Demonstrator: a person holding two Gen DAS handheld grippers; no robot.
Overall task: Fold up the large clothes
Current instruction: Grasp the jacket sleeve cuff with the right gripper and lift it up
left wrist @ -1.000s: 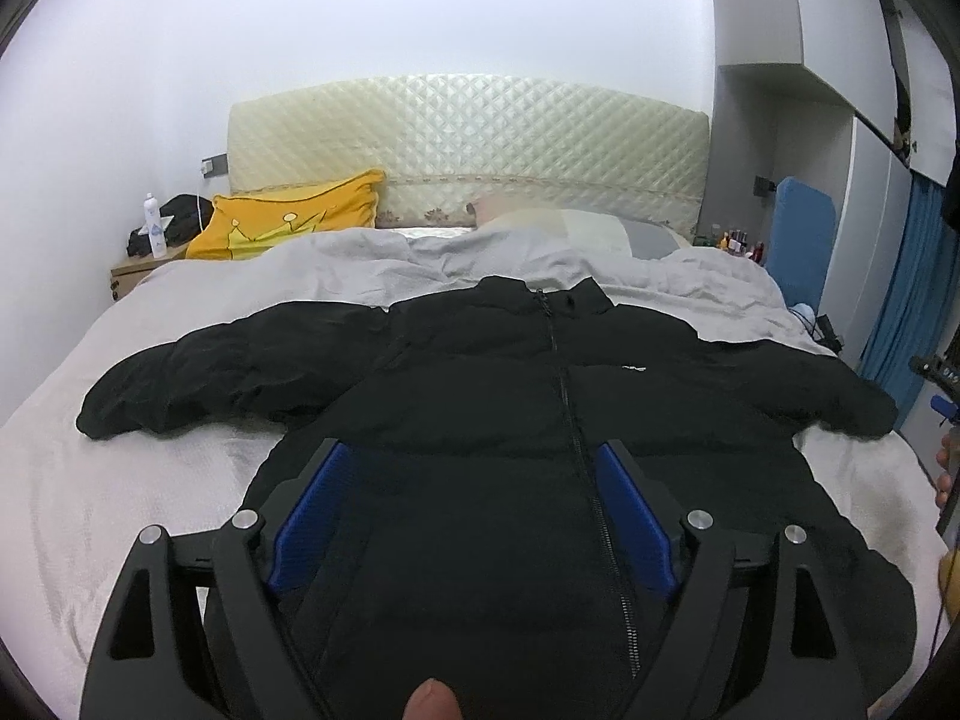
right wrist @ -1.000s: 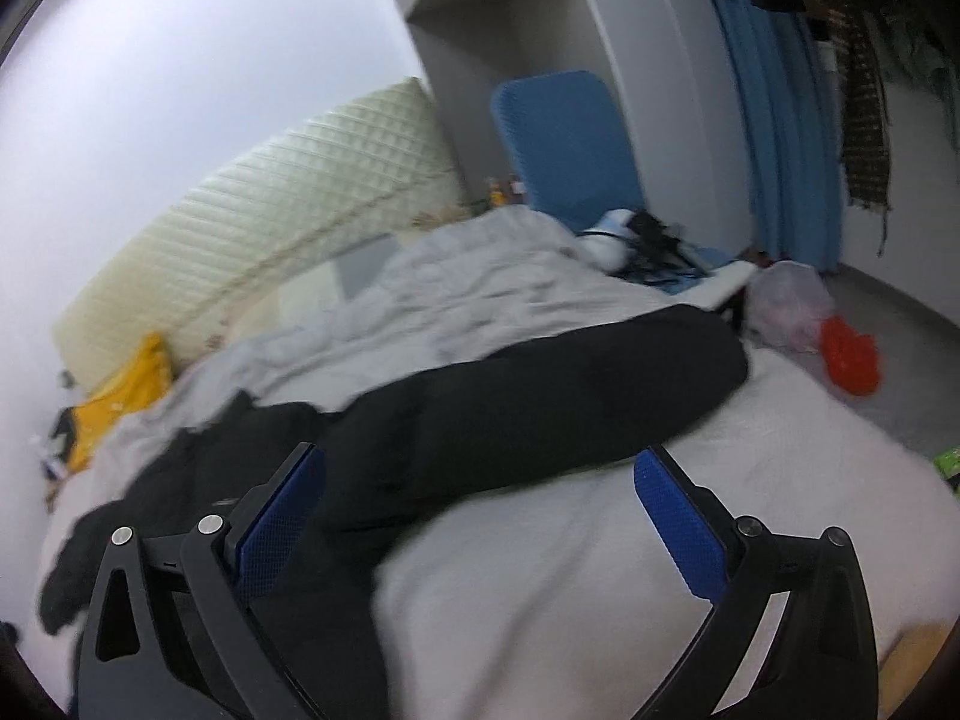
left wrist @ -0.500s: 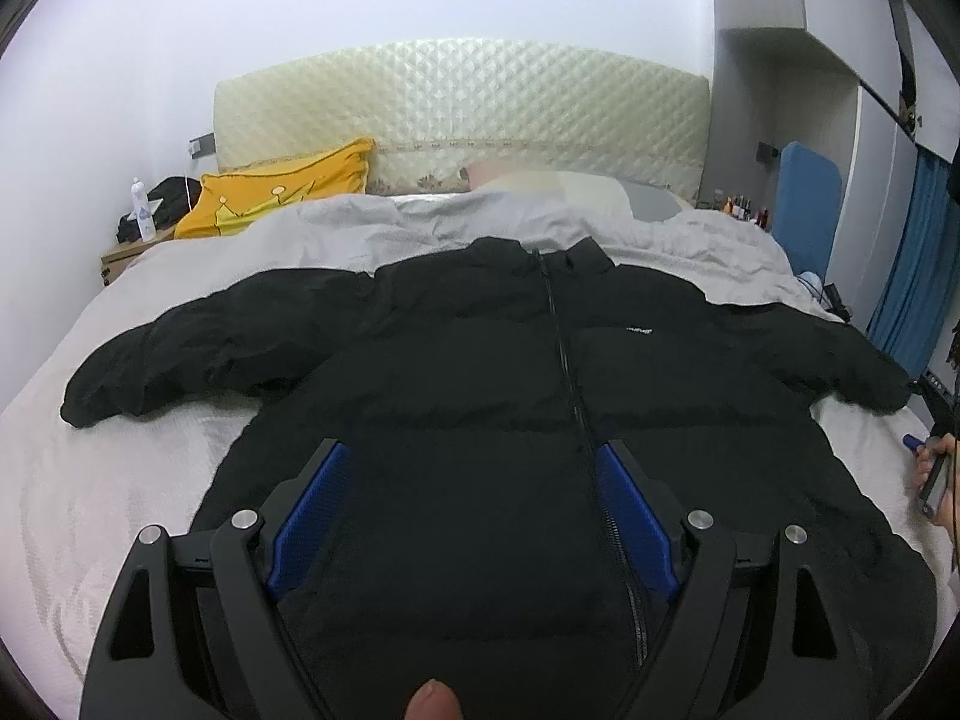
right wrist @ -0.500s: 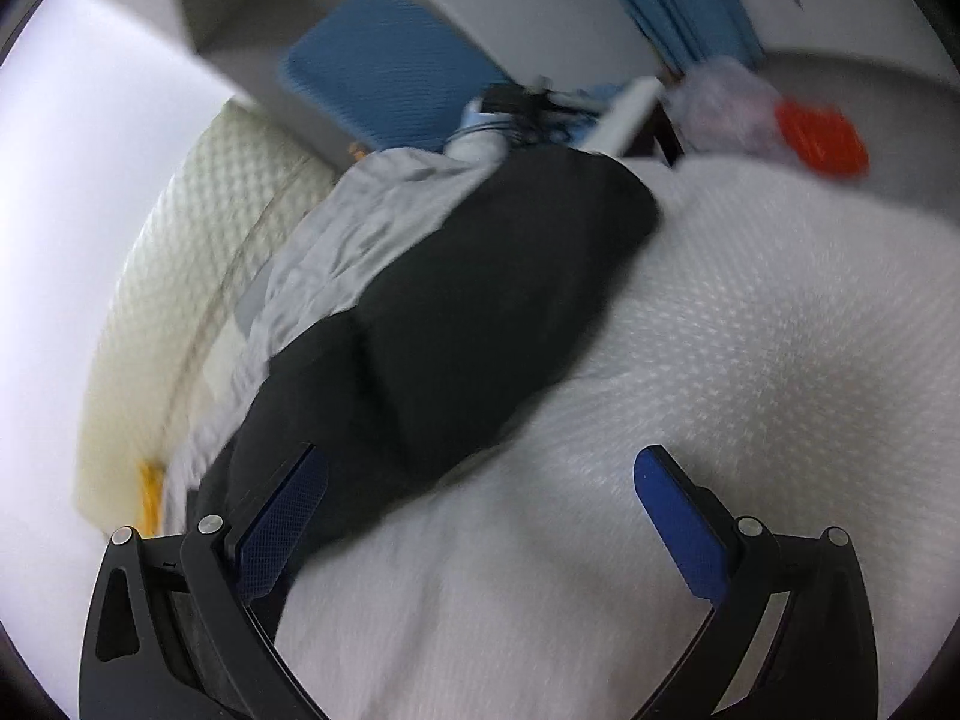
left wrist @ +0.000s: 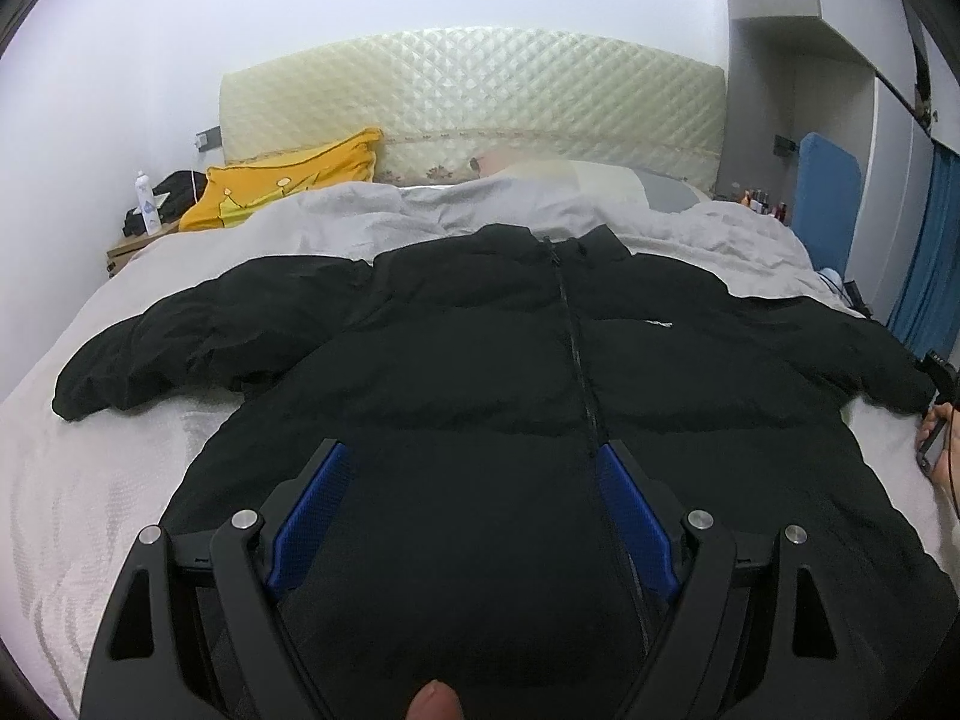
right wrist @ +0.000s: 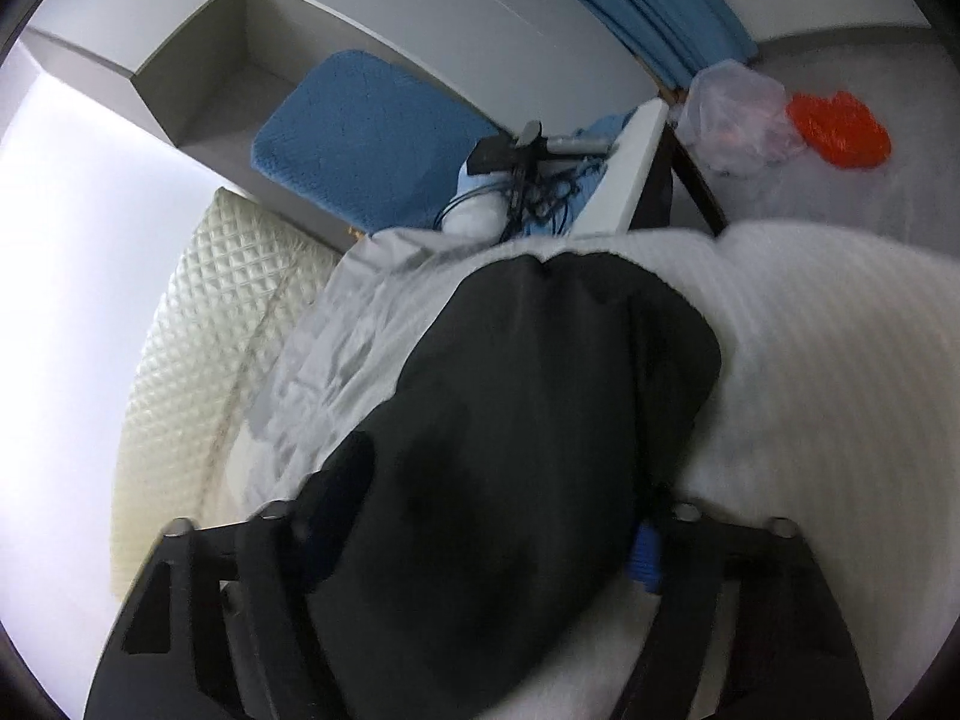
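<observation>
— Jacket [left wrist: 480, 372] first: where is it?

— Spread flat on the bed [left wrist: 90, 480], front up, zip closed down the middle, collar toward the quilted headboard [left wrist: 474, 90]. Both sleeves are stretched out sideways over the pale bedcover, with a rumpled grey blanket [left wrist: 420, 210] just beyond the collar.

— What are your two hands doing?

— My left gripper [left wrist: 471, 474] hangs over the lower front of the jacket. Its blue fingers [left wrist: 312, 510] stand wide apart and released, with nothing pinched between them; whether they brush the fabric I cannot tell. My right gripper [right wrist: 480, 540] is at the end of the sleeve [right wrist: 540, 390] near the bed's edge. Its fingers have just been closing, and the black sleeve lies between them, bulging up and hiding most of both pads. It looks clenched on the cloth.

— Anything else around?

— A yellow pillow [left wrist: 288, 180] lies at the head of the bed, left in the left-hand view. In the right-hand view a blue chair [right wrist: 366, 132] stands beside the bed, with a clear plastic bag [right wrist: 738, 114] and an orange bag [right wrist: 840, 129] on the floor beyond the corner. A small bottle [left wrist: 146, 204] stands on the nightstand.
</observation>
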